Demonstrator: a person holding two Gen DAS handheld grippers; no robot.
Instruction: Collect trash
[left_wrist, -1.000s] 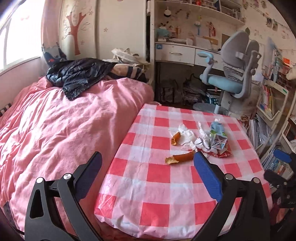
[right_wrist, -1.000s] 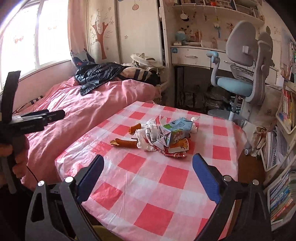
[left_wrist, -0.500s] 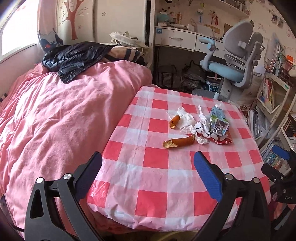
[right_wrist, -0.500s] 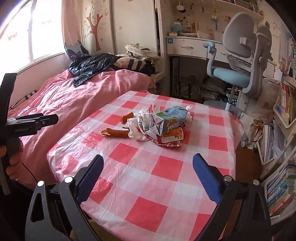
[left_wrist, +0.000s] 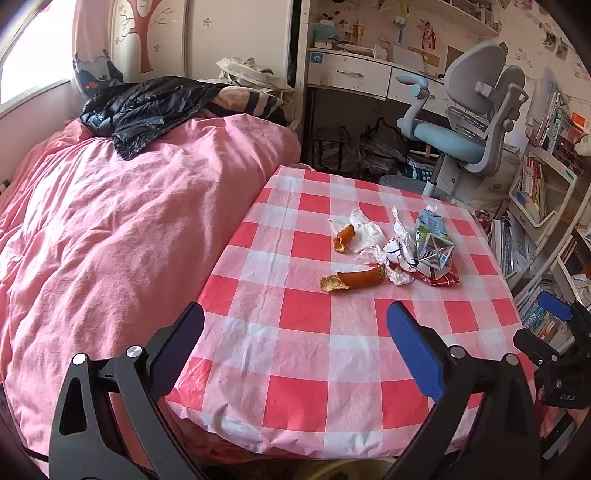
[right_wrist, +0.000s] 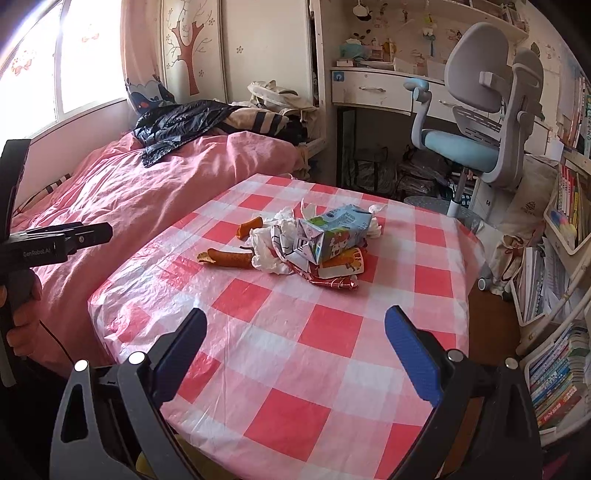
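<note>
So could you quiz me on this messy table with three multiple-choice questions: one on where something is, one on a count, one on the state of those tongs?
1. Where does the milk carton lie?
A. on the bed
B. on the table in the trash pile
C. on the chair

2. How many orange bread pieces are on the checked tablecloth?
A. one
B. two
C. four

3. What state are the left tongs and right tongs in?
A. both open, empty
B. both shut on trash
C. one holds the carton

Answers: B, it rests on wrappers mid-table; B, a long piece and a short piece; A, fingers spread, nothing between.
</note>
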